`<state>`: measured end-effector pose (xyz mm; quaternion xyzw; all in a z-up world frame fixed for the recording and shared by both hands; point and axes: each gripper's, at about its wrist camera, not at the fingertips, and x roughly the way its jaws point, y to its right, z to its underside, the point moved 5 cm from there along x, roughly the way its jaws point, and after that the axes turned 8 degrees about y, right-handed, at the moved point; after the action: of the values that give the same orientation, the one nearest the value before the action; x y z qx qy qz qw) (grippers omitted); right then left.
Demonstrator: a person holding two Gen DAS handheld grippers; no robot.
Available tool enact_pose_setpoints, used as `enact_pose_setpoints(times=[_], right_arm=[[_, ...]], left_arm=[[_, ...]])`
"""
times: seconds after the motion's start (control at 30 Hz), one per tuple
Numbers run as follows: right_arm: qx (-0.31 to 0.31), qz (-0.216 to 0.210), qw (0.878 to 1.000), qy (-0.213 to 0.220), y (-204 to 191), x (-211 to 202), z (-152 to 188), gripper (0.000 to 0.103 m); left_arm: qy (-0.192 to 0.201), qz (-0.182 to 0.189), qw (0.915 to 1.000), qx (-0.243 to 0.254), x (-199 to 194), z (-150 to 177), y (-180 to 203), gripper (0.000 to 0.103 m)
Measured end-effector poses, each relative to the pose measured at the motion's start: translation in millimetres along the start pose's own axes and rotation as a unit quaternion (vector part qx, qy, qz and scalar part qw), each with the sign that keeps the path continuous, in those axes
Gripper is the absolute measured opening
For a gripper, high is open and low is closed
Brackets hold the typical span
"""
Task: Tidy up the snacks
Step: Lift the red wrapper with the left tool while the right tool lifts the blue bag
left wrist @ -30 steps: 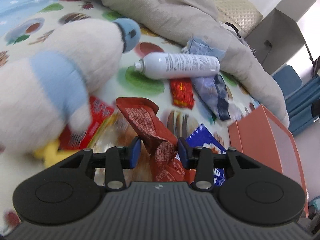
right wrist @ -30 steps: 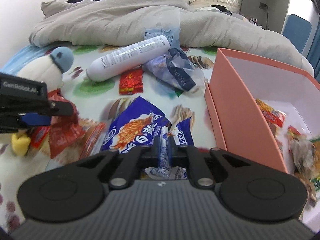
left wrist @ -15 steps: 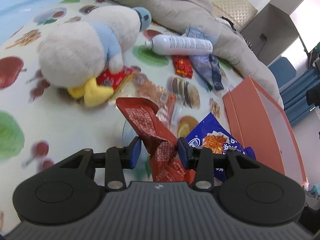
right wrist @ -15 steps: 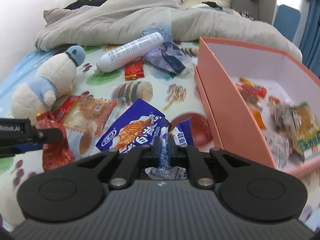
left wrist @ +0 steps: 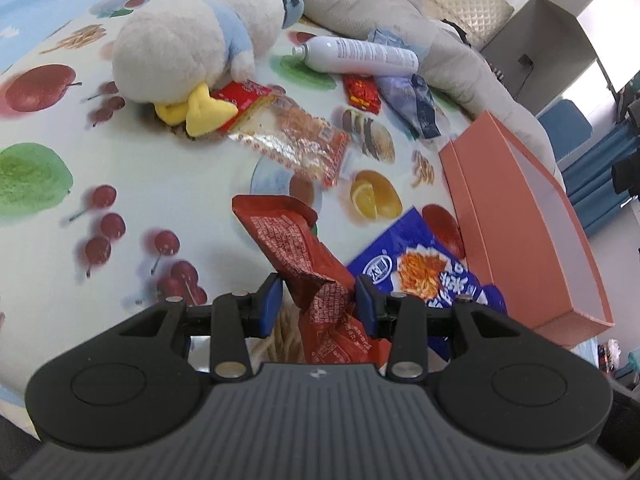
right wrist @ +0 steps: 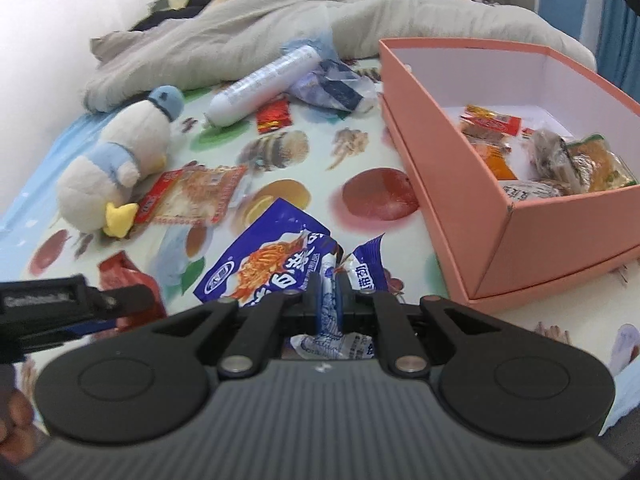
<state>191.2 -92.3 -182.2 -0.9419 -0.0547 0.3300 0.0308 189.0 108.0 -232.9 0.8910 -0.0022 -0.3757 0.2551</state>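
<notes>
My left gripper (left wrist: pixel 318 300) is shut on a crumpled red snack packet (left wrist: pixel 288 236) and holds it above the fruit-print sheet. In the right wrist view that red packet (right wrist: pixel 128 276) shows at the lower left. Between the jaws of my right gripper (right wrist: pixel 330 292), shut, hangs a blue noodle-snack packet (right wrist: pixel 264 260); the same blue packet (left wrist: pixel 412 268) appears right of the left gripper. An open salmon-pink box (right wrist: pixel 440 152) with several snacks inside sits right of the right gripper, and its side (left wrist: pixel 516 216) shows in the left wrist view.
On the sheet lie a clear-and-red snack packet (left wrist: pixel 296 140), a small red packet (left wrist: pixel 362 90), a white spray can (left wrist: pixel 360 54) and a bluish wrapper (left wrist: pixel 412 100). A plush duck (left wrist: pixel 188 48) rests at the left. A grey duvet (right wrist: pixel 240 36) is heaped behind.
Both grippers have drawn back across the bed with their packets still held. The plush duck and can now look farther off, and the box's inside has come into the right view.
</notes>
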Motion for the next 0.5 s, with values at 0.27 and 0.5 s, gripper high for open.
enact_pose_setpoints(times=[0.27,0.5], right_arm=[[-0.042,-0.053,0.998,-0.018,12.2,-7.8,3.8,0.053],[-0.158,-0.132,0.978,-0.018,13.7,-7.2,0.8,0.073]], left_arm=[[-0.012,-0.011,0.9997,0.019,3.3,15.9,6.3,0.046],[-0.017,-0.007,0.9998,0.007,-0.2,27.6,4.4,0.046]])
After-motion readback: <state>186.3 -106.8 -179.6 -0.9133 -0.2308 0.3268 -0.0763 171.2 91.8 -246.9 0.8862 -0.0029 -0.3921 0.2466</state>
